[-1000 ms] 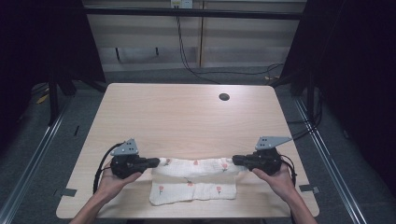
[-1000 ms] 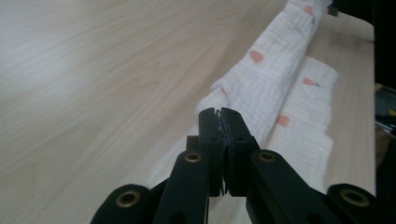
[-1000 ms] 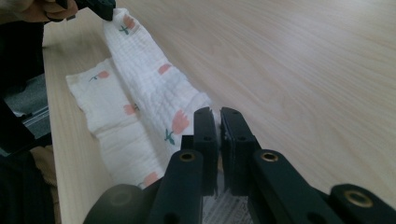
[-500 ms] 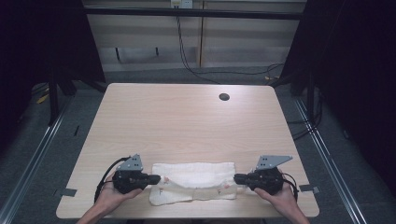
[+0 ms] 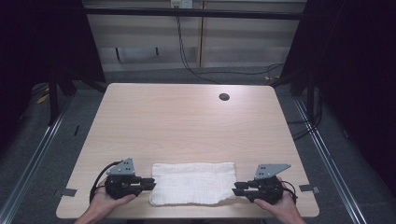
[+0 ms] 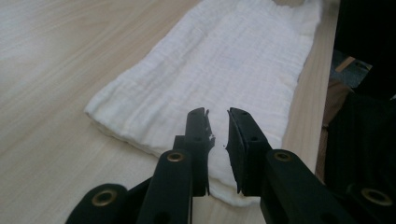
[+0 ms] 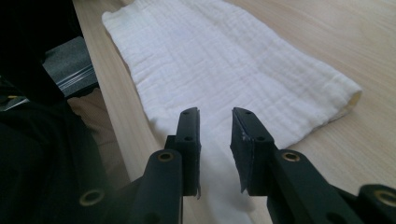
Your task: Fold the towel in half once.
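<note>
Folded white cloth [image 5: 193,183] sits flat at the worktop's [image 5: 187,121] 6 o'clock edge, left hand-held gripper [image 5: 148,183] at its 9 and right hand-held gripper [image 5: 237,188] at its 3, both jaws just opening, released, probably letting the fold settle.

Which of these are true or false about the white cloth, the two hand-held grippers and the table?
1. The white cloth lies flat near the table's near edge. True.
2. The left gripper is clamped on the cloth. False: its jaws stand apart and have just been opening.
3. The right gripper sits at the cloth's right end. True.
4. The cloth is bunched into a ball. False: it lies as a neat rectangle.
5. A dark round hole is in the tabletop's far side. True.
</note>
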The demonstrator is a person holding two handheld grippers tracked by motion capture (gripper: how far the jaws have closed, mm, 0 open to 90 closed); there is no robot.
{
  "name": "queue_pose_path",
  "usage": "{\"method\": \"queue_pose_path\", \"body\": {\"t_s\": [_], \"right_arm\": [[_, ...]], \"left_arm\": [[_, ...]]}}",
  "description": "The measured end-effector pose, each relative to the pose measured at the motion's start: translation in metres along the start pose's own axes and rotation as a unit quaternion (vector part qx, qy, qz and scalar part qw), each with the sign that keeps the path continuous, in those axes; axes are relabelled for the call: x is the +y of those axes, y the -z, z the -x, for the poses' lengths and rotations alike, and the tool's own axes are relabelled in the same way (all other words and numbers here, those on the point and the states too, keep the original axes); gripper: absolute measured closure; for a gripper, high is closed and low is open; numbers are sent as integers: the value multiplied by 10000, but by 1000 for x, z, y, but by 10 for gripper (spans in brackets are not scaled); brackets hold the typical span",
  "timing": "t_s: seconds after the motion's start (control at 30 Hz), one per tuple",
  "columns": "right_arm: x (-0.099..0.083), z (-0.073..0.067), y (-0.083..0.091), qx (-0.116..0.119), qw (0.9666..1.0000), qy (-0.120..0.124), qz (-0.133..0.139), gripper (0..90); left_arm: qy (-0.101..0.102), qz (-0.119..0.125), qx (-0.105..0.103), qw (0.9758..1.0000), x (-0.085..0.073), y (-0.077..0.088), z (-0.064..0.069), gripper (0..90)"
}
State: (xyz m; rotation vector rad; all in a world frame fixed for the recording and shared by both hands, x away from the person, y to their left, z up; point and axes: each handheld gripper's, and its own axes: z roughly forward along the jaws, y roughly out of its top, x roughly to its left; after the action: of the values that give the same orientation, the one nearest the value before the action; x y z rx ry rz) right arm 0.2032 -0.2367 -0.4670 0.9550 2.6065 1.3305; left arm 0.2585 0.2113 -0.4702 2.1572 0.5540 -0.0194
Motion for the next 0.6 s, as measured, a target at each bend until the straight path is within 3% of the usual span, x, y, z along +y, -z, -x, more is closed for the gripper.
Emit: {"method": "queue_pose_path", "body": {"t_s": [0.13, 0.27, 0.33, 0.43, 0.6], "right_arm": [[4, 8, -3, -157, 9998, -84, 11, 701], [10, 25, -14, -444, 9989, -172, -17, 653], [16, 36, -21, -710, 9973, -174, -68, 613], [22, 53, -30, -880, 9956, -327, -50, 572], [22, 69, -46, -1053, 9933, -399, -275, 601]], "left_arm": [[89, -213, 120, 9997, 2, -10, -9, 733], [121, -276, 226, 9993, 2, -17, -16, 729], [145, -327, 222, 9991, 3, -22, -20, 730], [125, -497, 231, 9984, 3, -29, -22, 730], [130, -525, 231, 9983, 2, -33, -22, 729]]}}
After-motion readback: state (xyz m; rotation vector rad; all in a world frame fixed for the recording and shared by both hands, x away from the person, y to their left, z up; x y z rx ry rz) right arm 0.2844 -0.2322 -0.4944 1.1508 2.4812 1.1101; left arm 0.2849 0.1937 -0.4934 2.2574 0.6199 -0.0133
